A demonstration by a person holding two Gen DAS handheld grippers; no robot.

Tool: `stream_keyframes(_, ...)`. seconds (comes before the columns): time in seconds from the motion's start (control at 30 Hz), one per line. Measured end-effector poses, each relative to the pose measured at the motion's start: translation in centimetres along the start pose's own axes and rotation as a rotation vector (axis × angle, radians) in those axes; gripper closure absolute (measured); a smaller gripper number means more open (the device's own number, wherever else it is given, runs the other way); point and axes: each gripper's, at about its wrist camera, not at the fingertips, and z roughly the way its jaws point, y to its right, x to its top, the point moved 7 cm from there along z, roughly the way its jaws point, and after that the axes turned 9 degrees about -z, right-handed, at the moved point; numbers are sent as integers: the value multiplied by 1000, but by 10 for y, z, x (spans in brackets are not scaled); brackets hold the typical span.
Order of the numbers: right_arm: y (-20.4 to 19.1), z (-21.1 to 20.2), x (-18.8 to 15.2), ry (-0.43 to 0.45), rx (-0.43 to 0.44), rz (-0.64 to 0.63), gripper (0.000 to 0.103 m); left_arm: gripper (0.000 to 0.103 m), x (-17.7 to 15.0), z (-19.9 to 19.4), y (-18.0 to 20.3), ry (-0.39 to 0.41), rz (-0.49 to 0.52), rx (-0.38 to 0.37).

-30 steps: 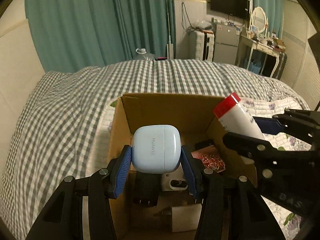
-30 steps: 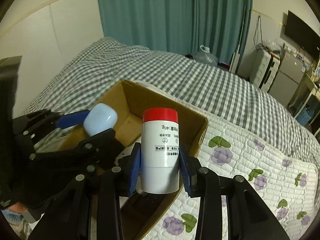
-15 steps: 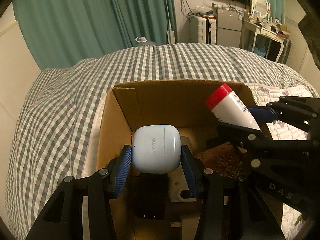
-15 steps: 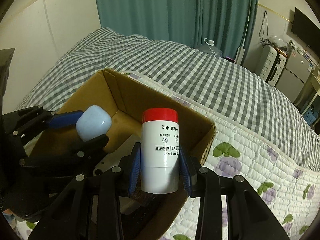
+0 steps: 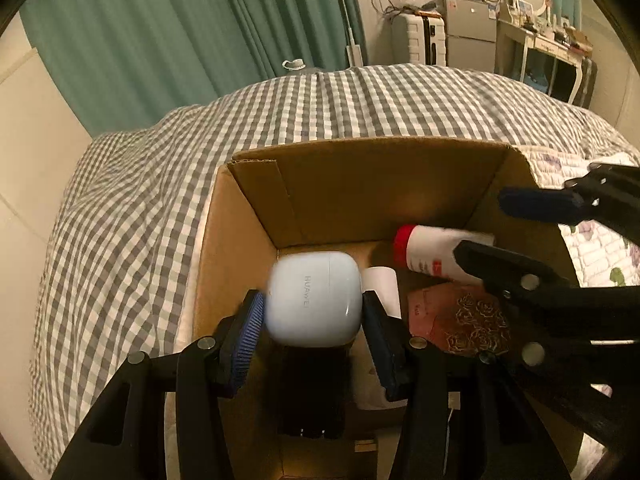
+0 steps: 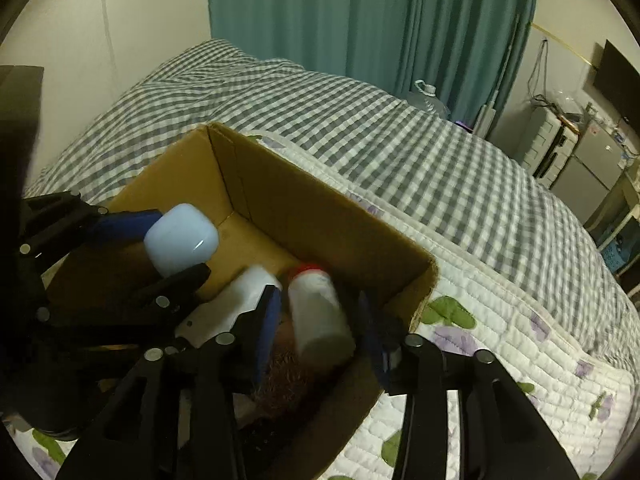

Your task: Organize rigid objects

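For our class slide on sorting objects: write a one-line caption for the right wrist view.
Right gripper opening, red-capped bottle tipping between its fingers into the cardboard box; left gripper brings an earbud case.

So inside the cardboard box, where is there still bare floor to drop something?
Bare floor shows along the far wall of the cardboard box, beyond the earbud case and red-capped bottle. The near half is crowded: white item, red patterned packet.
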Motion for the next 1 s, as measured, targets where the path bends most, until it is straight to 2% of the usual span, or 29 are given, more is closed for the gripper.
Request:
stream_keyframes(0.23, 2, -28, -3, 13, -35, 15, 43, 44, 3, -14, -4, 22, -52, -8)
stream_keyframes(0.5, 10, -64, -6, 34, -98, 41, 41, 43, 15, -49, 0, 88, -52, -29)
stream_keyframes(0.77, 16, -95, -15, 8, -142, 91, 40, 39, 22, -88, 11, 181, -60, -120)
stream_keyframes(1.0, 15, -126, -30, 39, -173, 160, 24, 32, 19, -131, 16, 268, -93, -148)
